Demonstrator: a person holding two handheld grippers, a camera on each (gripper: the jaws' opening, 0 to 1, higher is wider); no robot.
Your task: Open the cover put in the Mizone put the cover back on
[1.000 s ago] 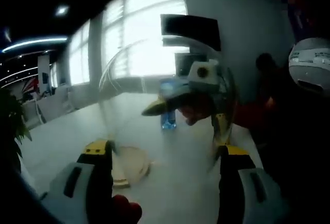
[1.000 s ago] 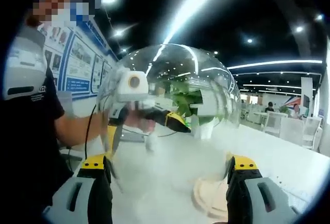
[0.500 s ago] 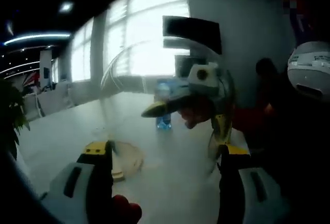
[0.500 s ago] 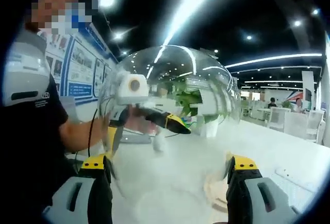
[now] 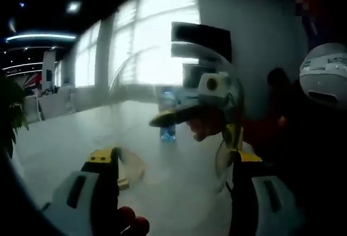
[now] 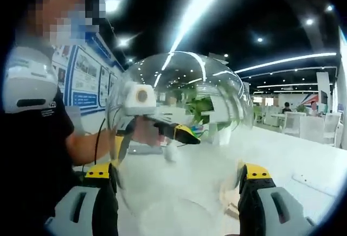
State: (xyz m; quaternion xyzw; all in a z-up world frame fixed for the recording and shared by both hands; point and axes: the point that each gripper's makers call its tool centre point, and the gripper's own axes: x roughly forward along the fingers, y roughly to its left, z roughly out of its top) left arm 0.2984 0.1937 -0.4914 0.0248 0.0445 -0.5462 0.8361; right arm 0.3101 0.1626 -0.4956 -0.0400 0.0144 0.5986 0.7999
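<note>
A clear dome cover (image 5: 162,78) hangs in the air above the white table, held from two sides. My left gripper (image 5: 173,157) has its wide-set jaws pressed against the dome's rim. In the right gripper view, my right gripper (image 6: 176,171) clasps the same cover (image 6: 179,100) from the opposite side. Each gripper shows through the glass to the other: the right gripper (image 5: 198,111) and the left gripper (image 6: 157,127). A blue Mizone bottle (image 5: 167,122) stands upright on the table beyond the dome. The round wooden base (image 5: 130,170) lies below, bare.
A person in a dark shirt (image 6: 32,138) stands close at the table's side. The white table (image 5: 65,144) stretches far back toward bright windows. A green plant (image 5: 11,116) is at the left edge. Chairs and desks (image 6: 301,130) stand in the distance.
Both grippers have carried the dome a little higher. The wooden base has slipped lower and partly behind the jaws in both views. The bottle has not moved on the table.
</note>
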